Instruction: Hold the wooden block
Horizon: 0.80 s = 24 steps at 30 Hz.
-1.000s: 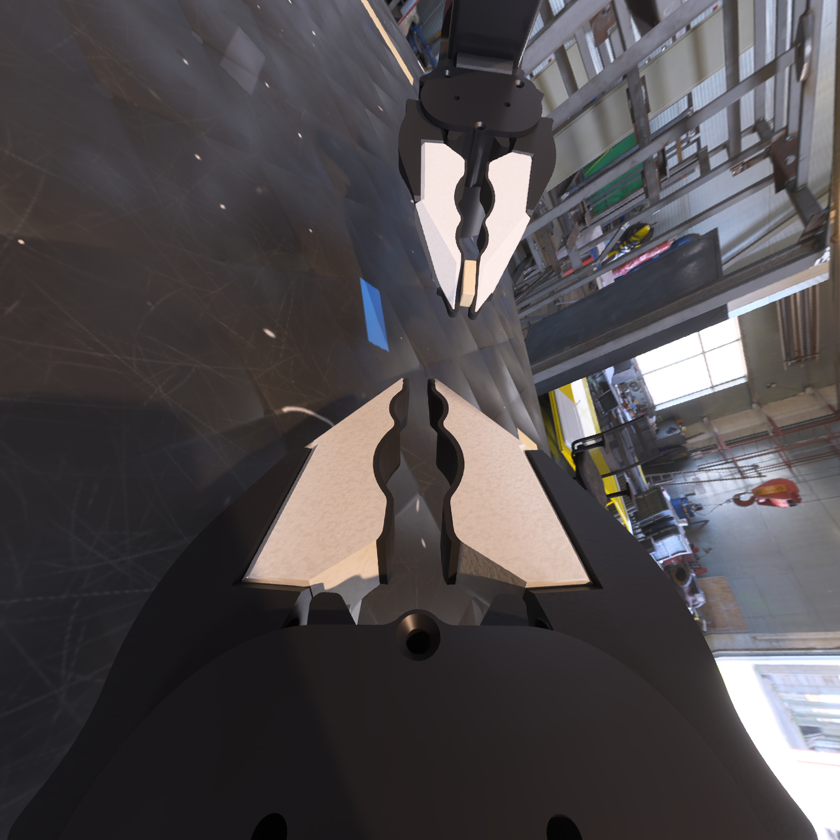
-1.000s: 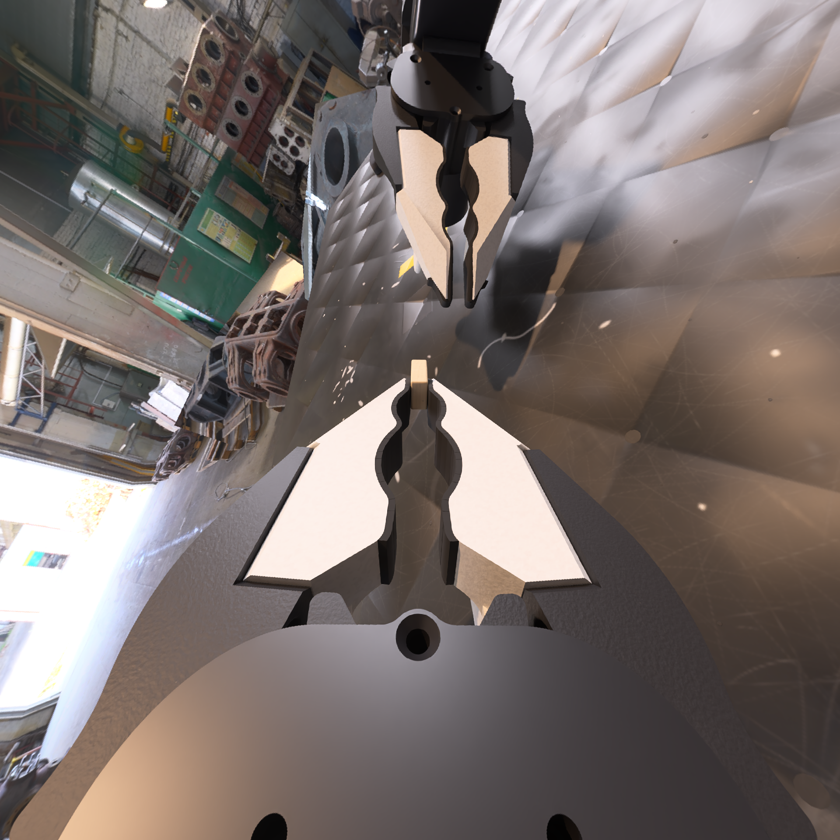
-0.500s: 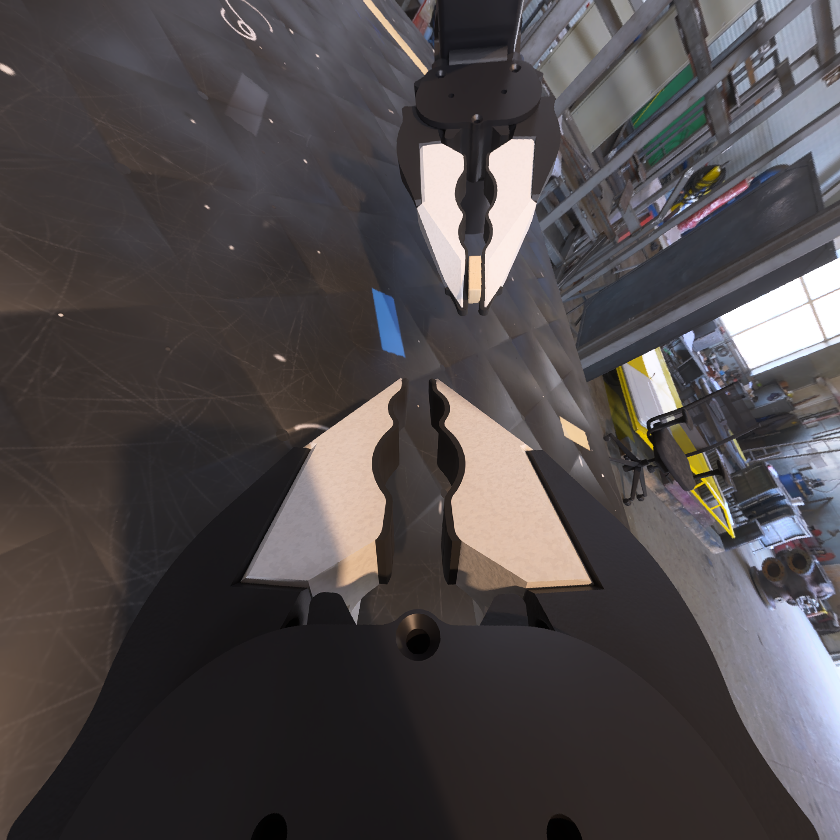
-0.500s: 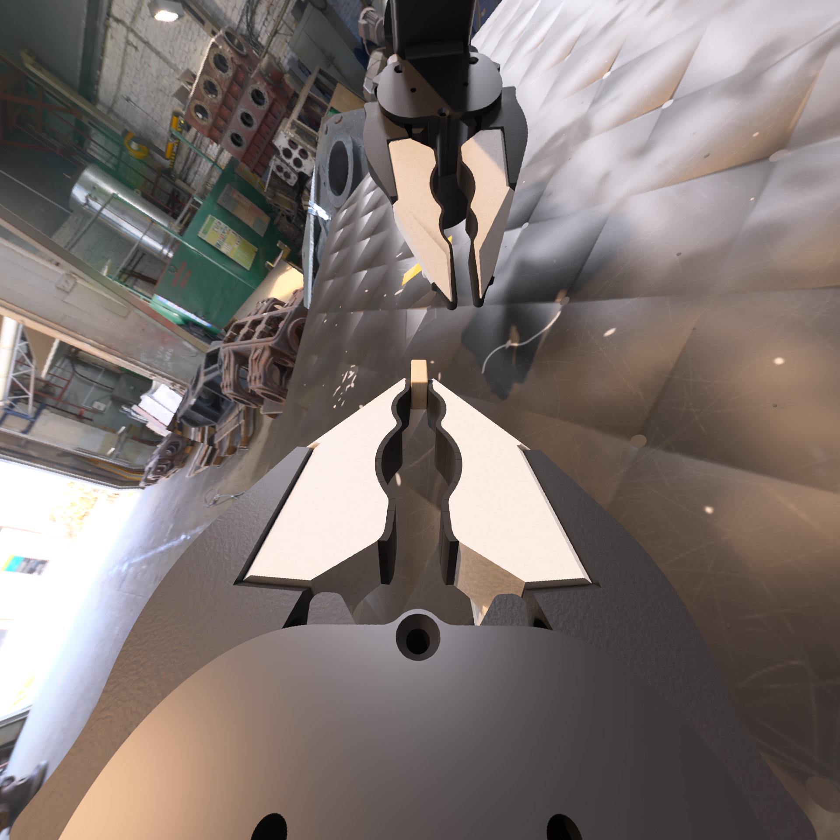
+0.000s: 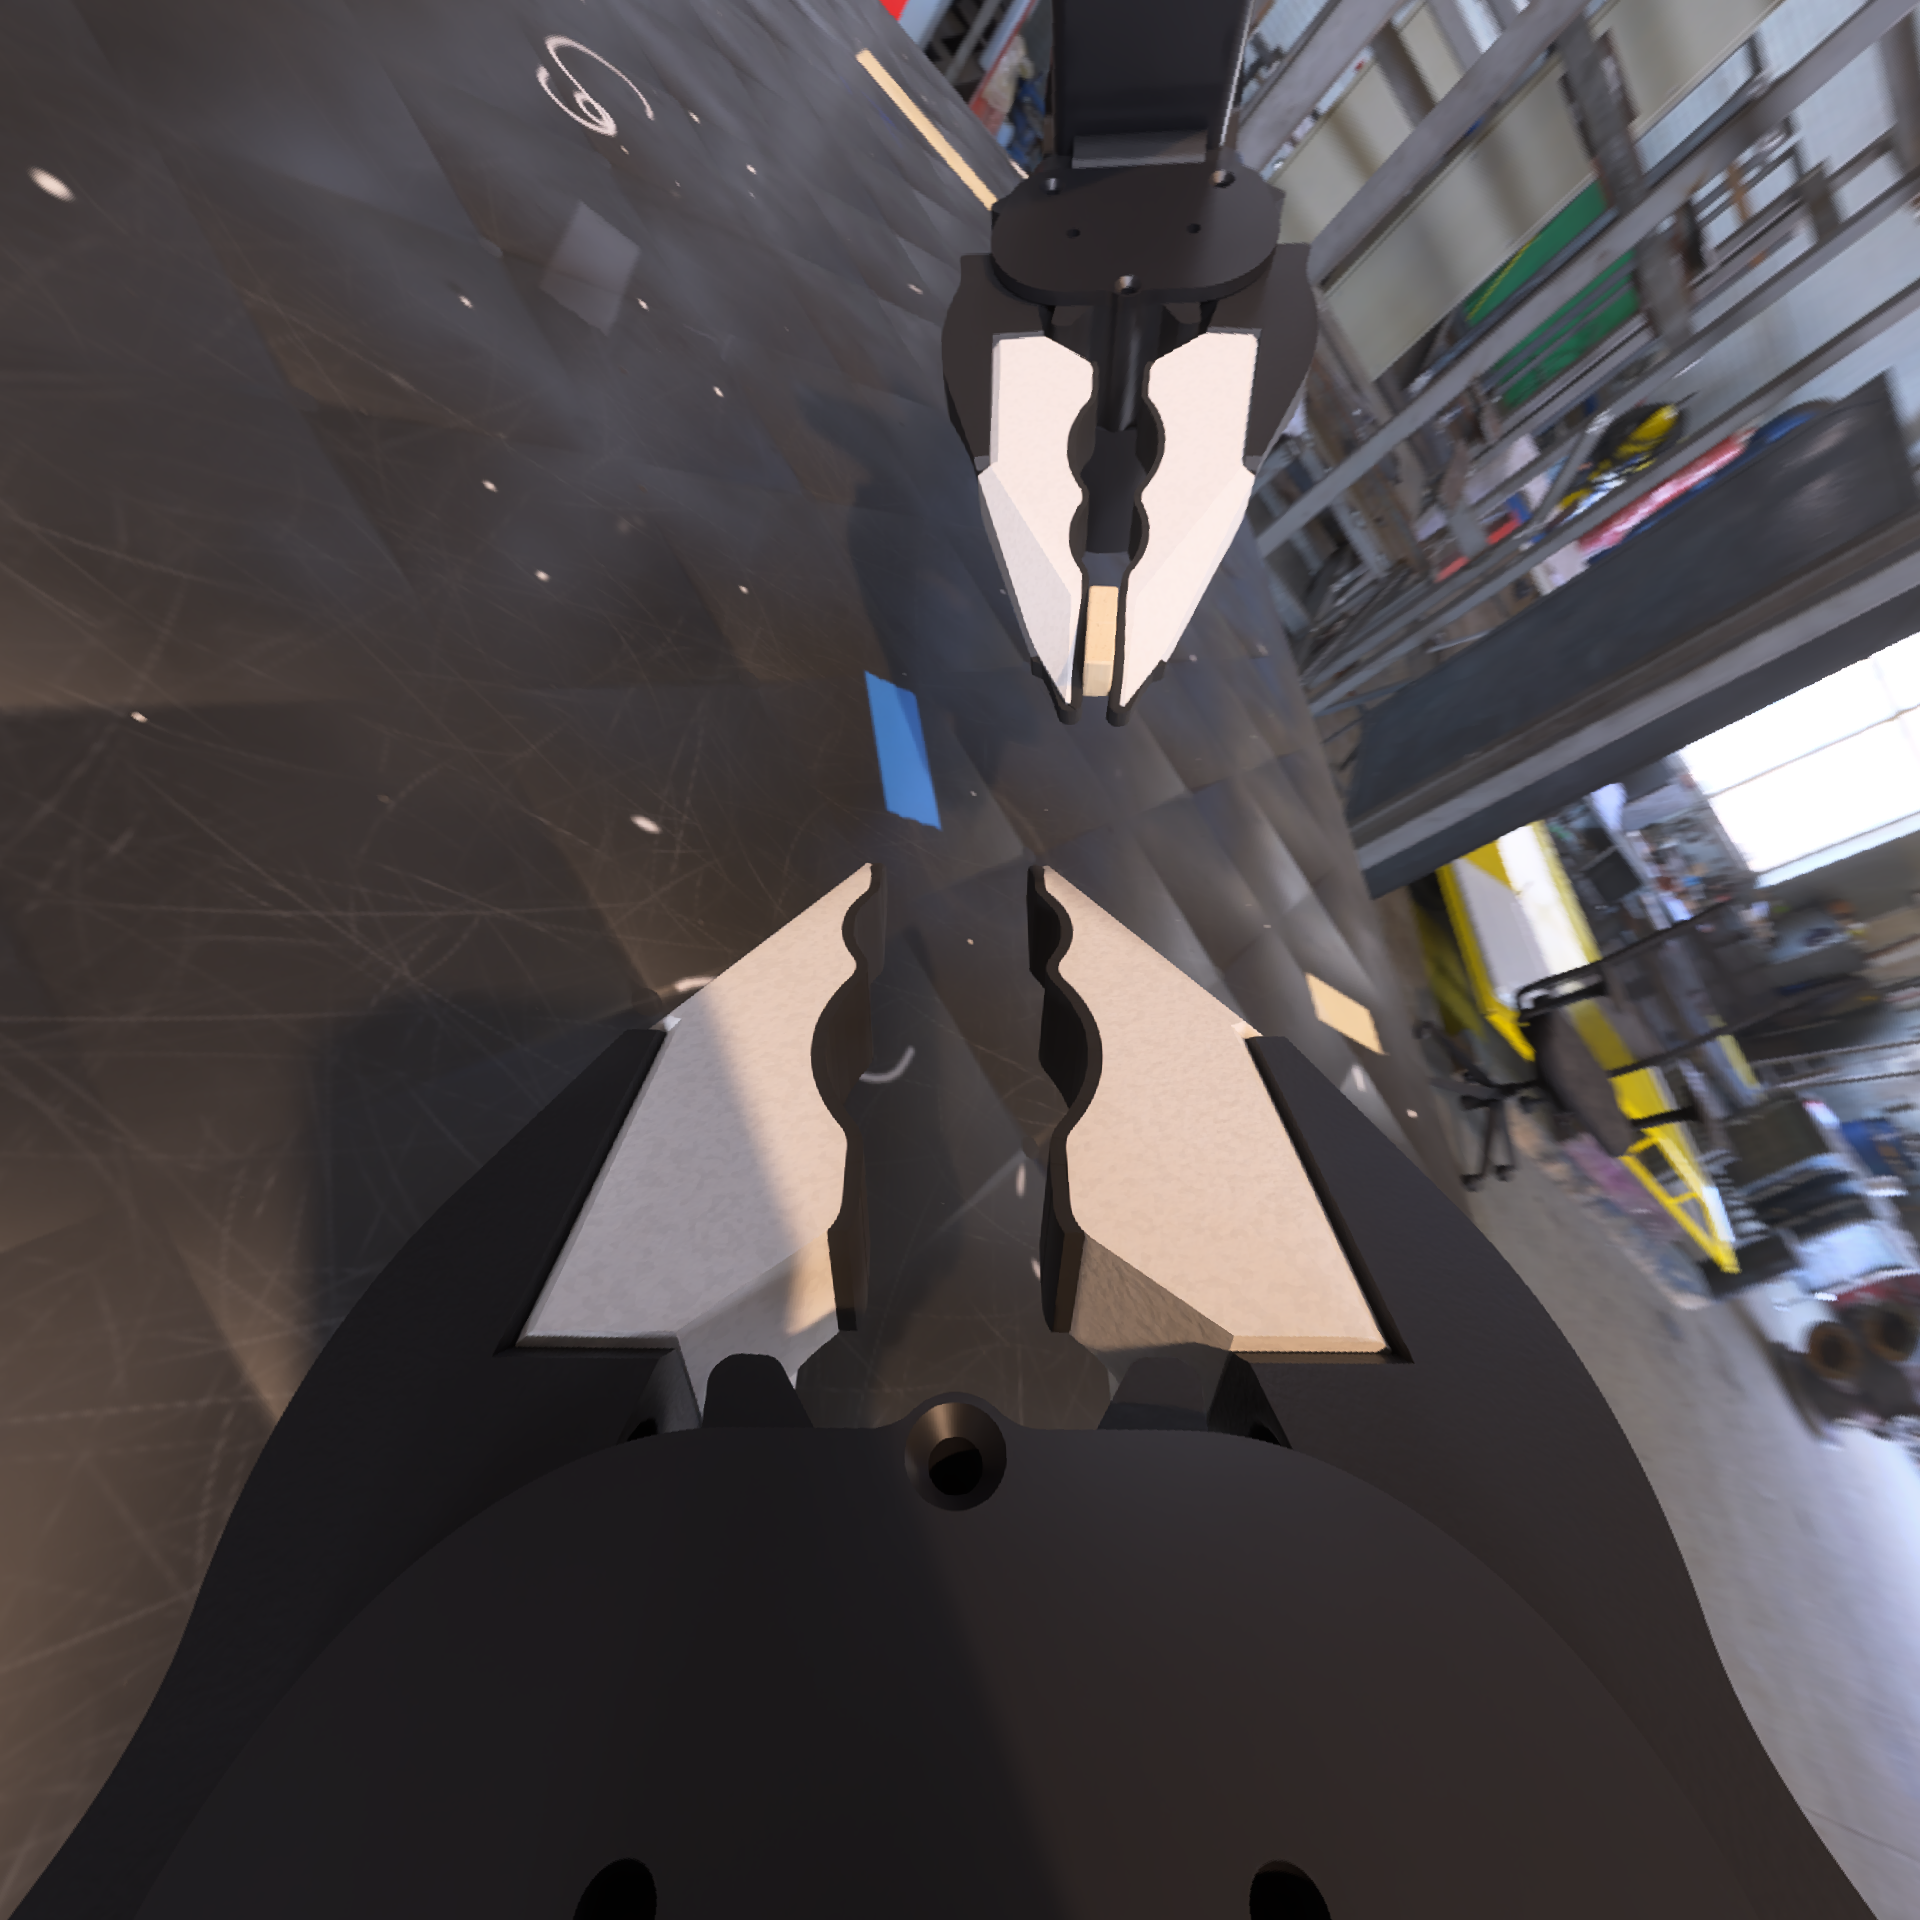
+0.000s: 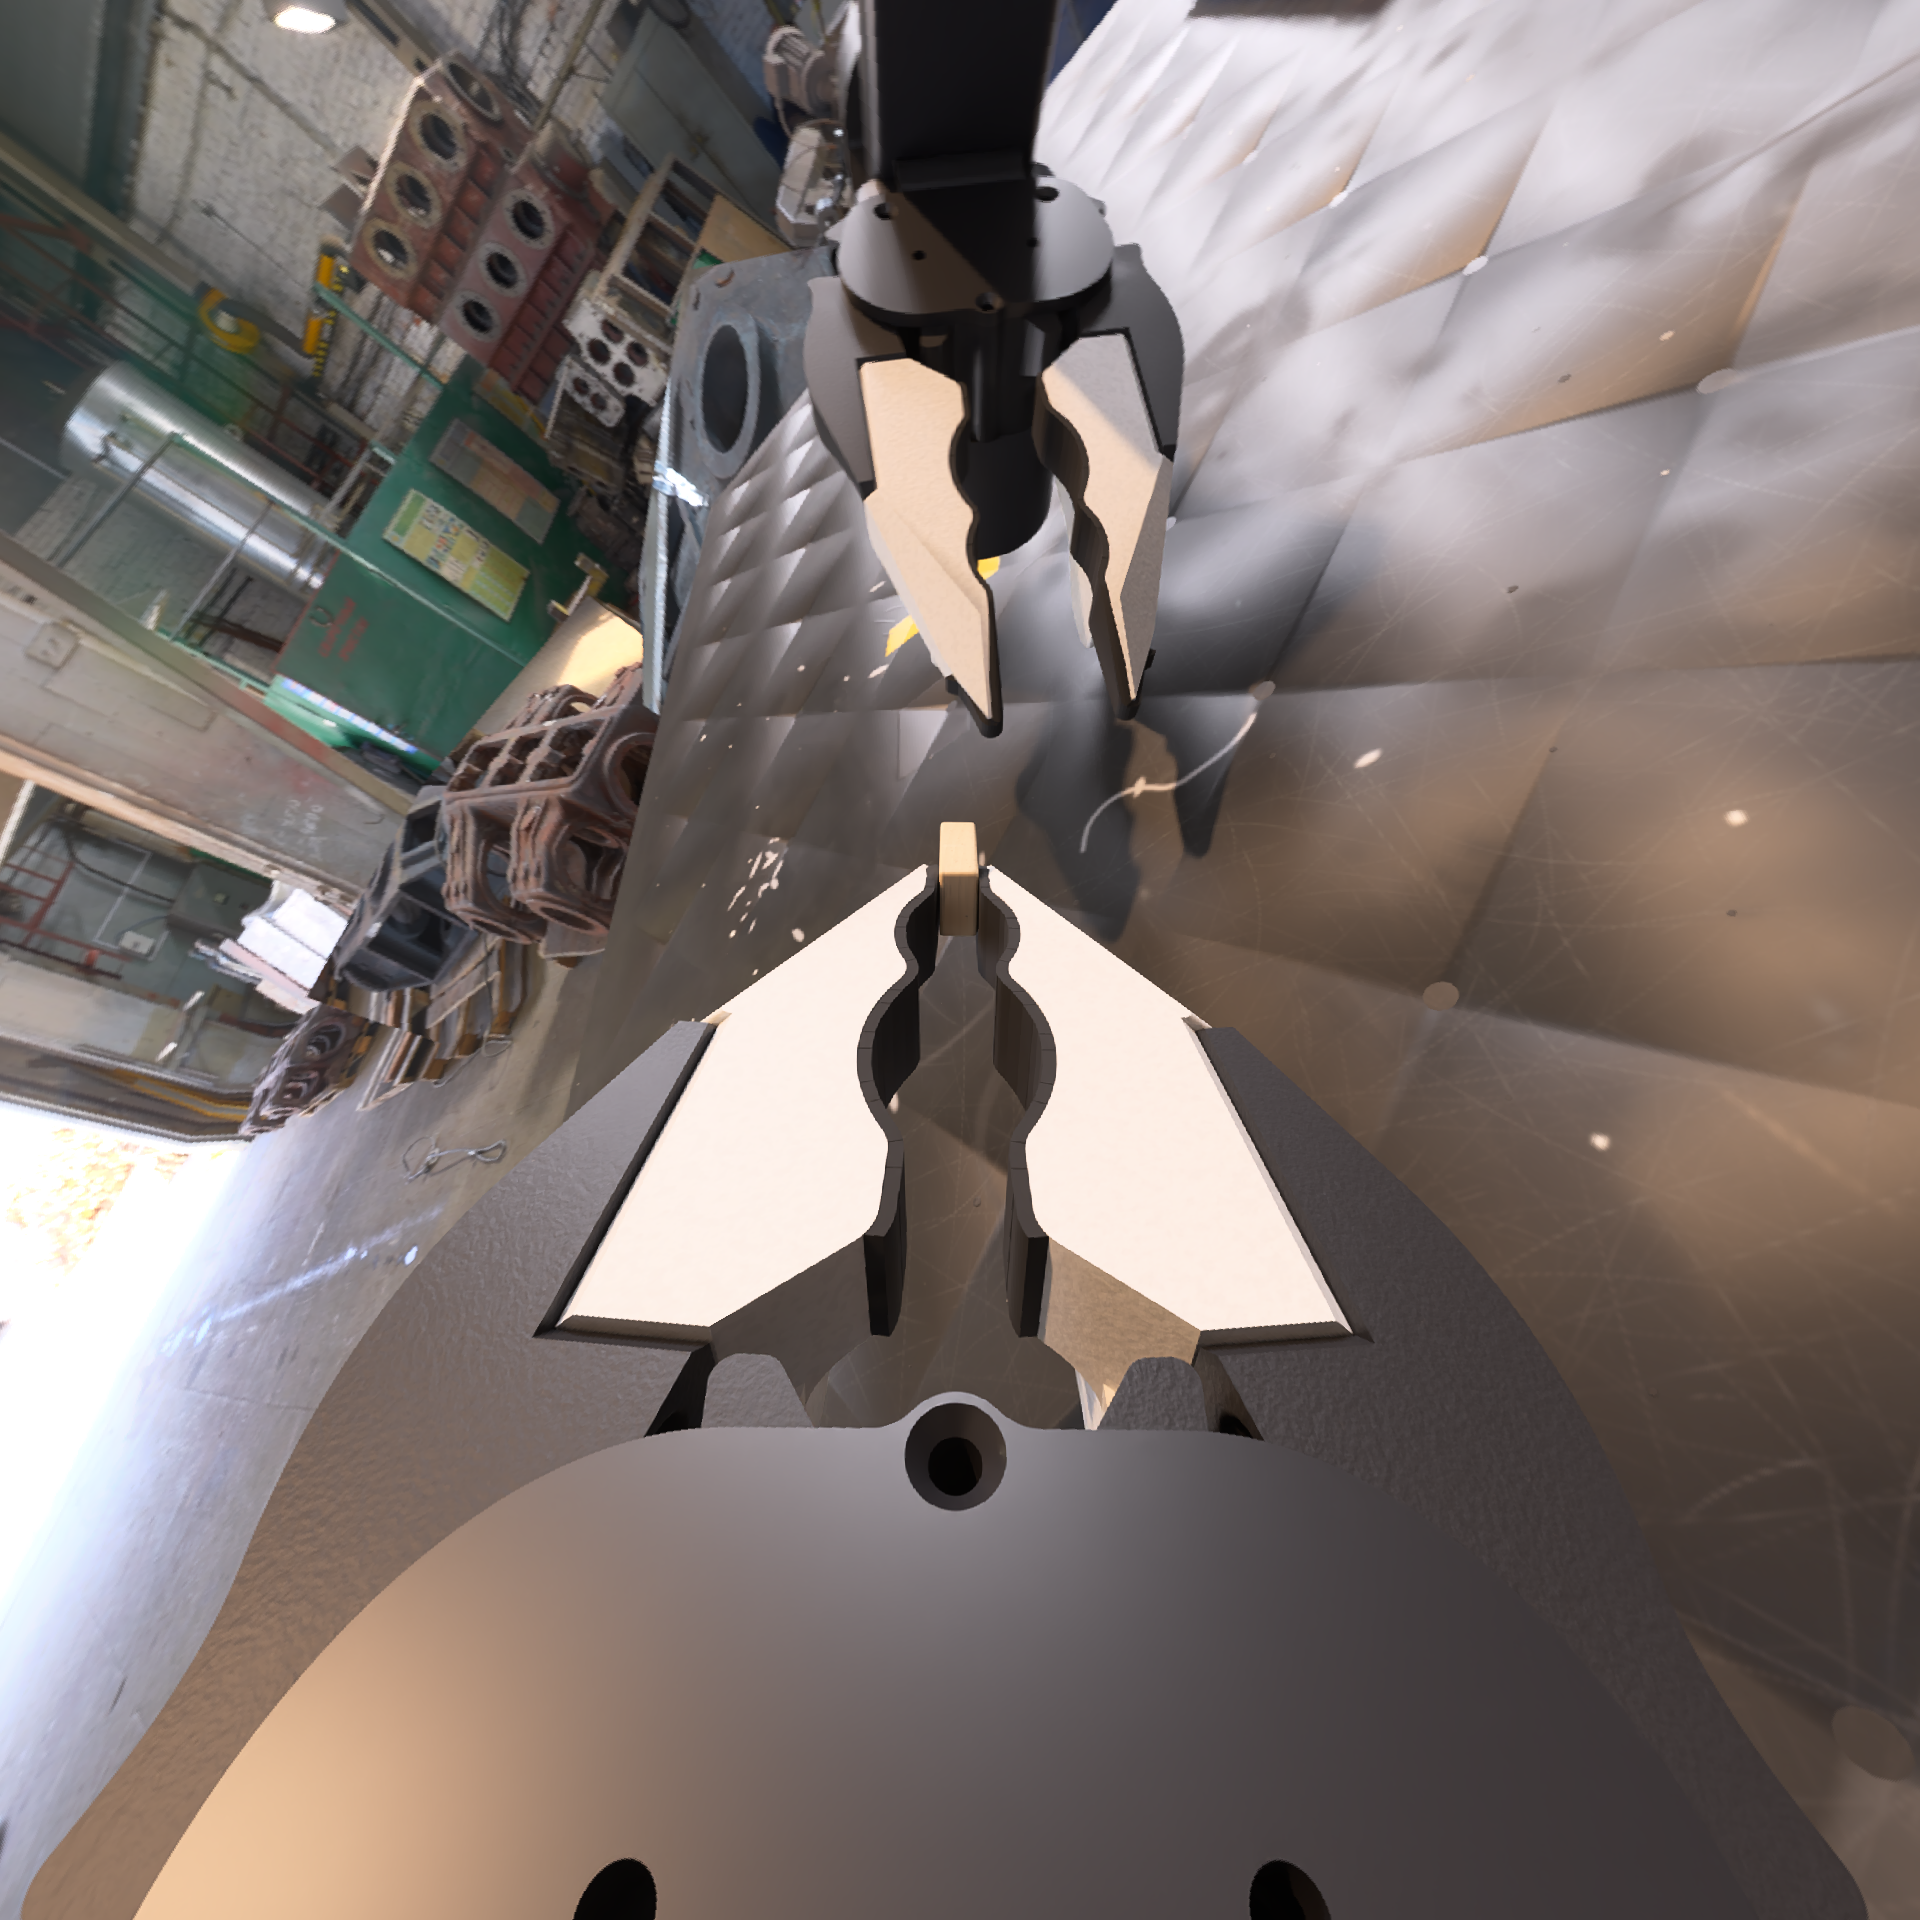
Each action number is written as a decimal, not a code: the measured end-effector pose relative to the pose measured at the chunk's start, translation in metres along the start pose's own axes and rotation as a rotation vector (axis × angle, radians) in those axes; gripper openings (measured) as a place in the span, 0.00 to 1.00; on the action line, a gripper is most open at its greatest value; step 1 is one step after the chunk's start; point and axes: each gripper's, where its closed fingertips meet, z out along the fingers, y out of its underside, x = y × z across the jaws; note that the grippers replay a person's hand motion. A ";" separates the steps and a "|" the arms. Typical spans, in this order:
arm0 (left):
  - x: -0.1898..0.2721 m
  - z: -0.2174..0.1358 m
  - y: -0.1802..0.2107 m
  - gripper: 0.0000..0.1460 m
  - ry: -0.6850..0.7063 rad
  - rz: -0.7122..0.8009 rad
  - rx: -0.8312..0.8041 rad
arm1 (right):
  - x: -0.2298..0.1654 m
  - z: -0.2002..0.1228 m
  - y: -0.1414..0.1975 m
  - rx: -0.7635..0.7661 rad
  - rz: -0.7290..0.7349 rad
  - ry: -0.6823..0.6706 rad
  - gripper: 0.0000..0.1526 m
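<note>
Here the left gripper faces its partner with its jaws parted and nothing between them, above a dark scratched surface bearing a small blue patch. Opposite, tip to tip but apart, the right gripper pinches the wooden block between its fingertips, jaws narrowed on it. The pale block stands upright, poking just past the tips toward the left gripper.

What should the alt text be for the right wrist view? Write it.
The right gripper pinches a small wooden block at its jaw tips above a scratched metal tabletop. Facing it, the left gripper hangs with jaws apart and empty, with workshop machinery behind.
</note>
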 end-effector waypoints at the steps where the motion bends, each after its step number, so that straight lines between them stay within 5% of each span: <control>1: -0.001 0.000 -0.001 0.20 -0.023 0.024 0.002 | 0.001 0.000 0.000 -0.002 0.001 0.013 0.04; 11: -0.002 0.000 0.001 0.26 -0.149 0.184 -0.032 | 0.002 0.007 0.002 -0.039 0.089 0.039 0.04; 24: 0.035 -0.004 0.011 0.09 0.212 0.067 0.011 | -0.006 0.023 0.007 -0.176 0.059 -0.007 0.04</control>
